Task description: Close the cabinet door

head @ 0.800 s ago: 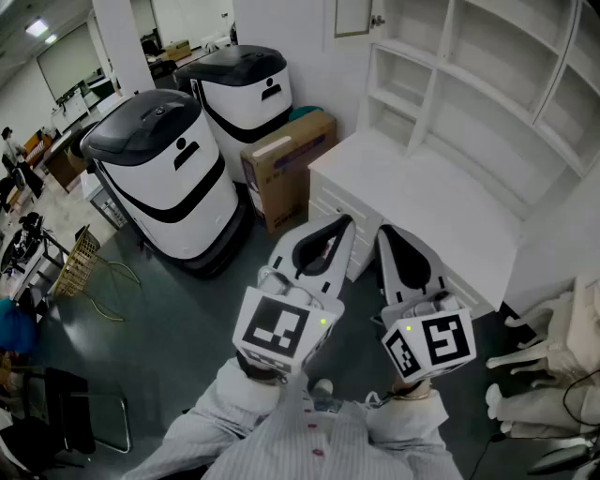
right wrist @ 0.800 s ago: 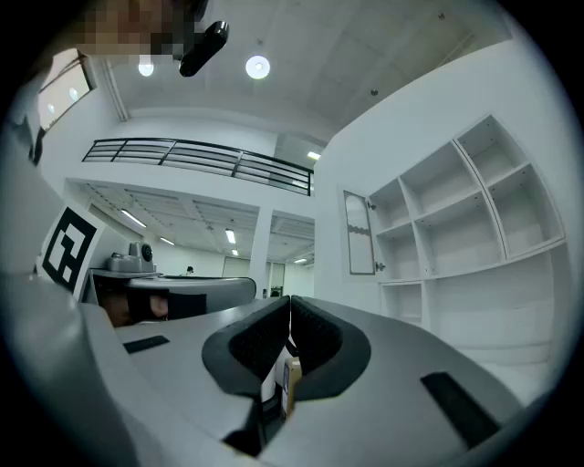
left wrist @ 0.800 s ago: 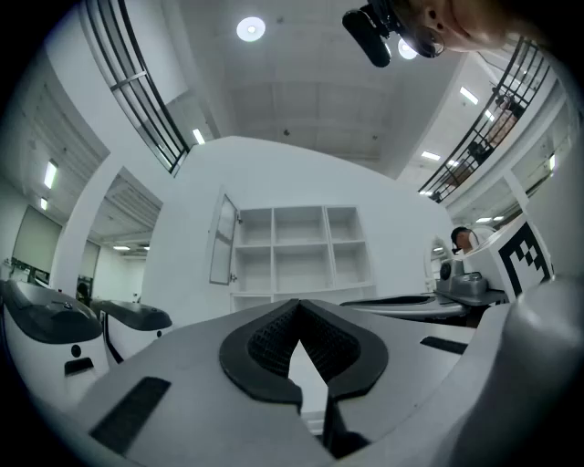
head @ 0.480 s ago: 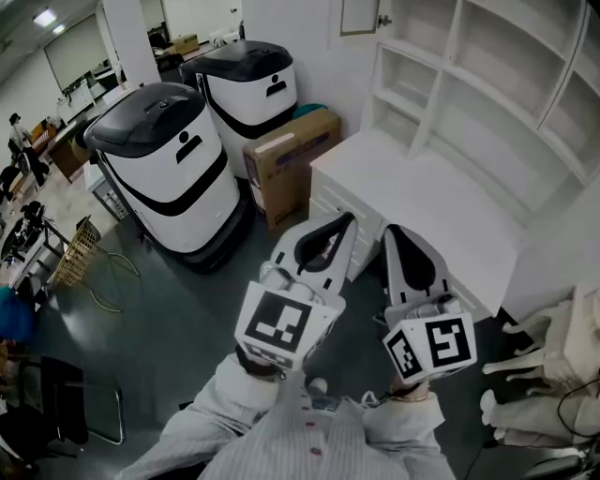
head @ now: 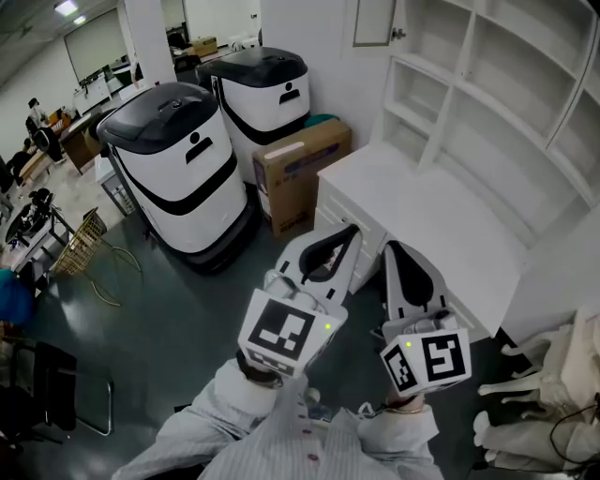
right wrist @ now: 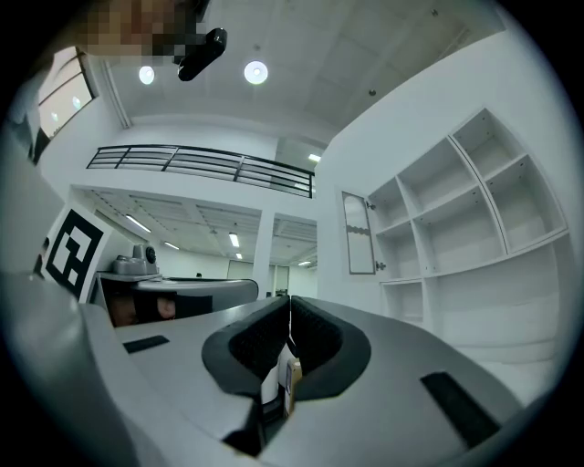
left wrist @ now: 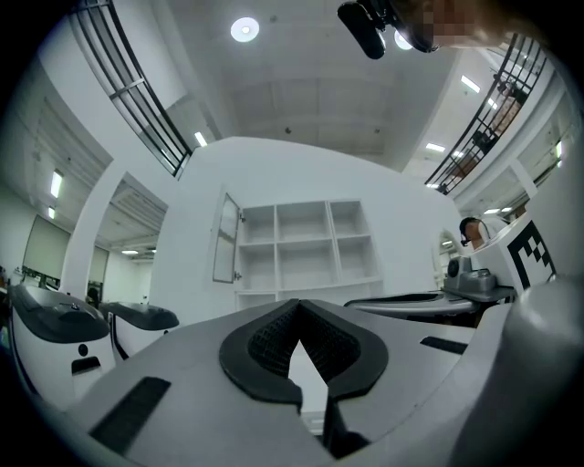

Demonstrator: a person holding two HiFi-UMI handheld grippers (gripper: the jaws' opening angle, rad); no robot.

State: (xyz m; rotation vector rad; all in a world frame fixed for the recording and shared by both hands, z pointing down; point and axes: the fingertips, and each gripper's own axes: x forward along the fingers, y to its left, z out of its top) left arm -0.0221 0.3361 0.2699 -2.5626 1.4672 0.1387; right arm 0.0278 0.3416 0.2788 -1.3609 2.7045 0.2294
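Left gripper point(head: 350, 231): fingers closed, nothing between. Right gripper point(head: 393, 247): fingers closed, nothing between. Cabinet door point(head: 373, 21): standing open, far, at left edge of shelf unit point(head: 497, 89), well apart from both.

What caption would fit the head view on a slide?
Left gripper and right gripper, both shut and empty, face a white shelf unit whose cabinet door hangs open.

Head view looks steeply down; both gripper views face the same cabinet point(left wrist: 301, 242), apparently tilted upward.
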